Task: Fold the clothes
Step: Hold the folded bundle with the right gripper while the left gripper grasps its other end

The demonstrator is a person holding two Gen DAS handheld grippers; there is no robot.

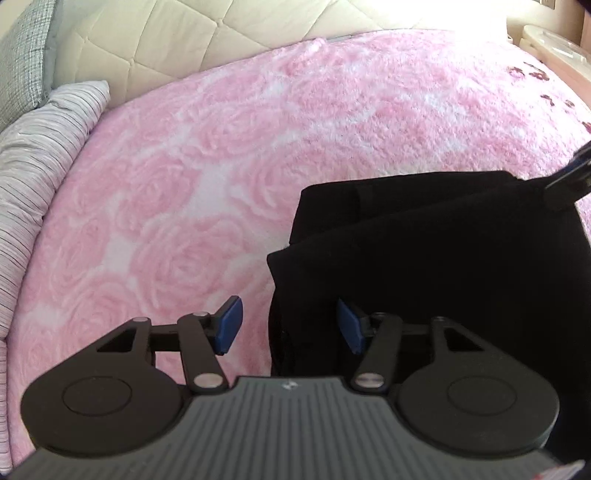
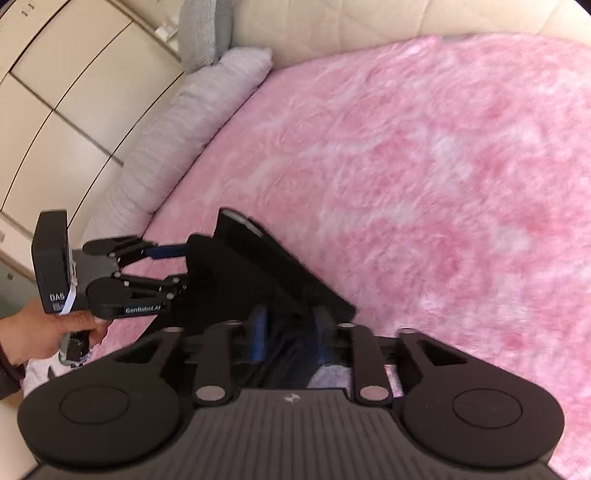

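Observation:
A black garment (image 1: pixel 436 258), folded into layers, lies on the pink rose-patterned blanket (image 1: pixel 221 166). My left gripper (image 1: pixel 291 326) is open, its blue pads wide apart, with the garment's near left edge between them. In the right wrist view the left gripper (image 2: pixel 184 266) straddles the garment's (image 2: pixel 258 273) left edge. My right gripper (image 2: pixel 291 339) has its blue pads partly closed around dark cloth at the garment's near edge; the view is blurred. Its tip shows in the left wrist view (image 1: pixel 565 181) at the garment's far right corner.
A striped grey pillow (image 1: pixel 40 162) and a grey checked cushion (image 1: pixel 26 55) lie along the bed's left side by the quilted cream headboard (image 1: pixel 184 33). Cream wardrobe doors (image 2: pixel 55 110) stand beyond the pillow. A hand (image 2: pixel 40 332) holds the left gripper.

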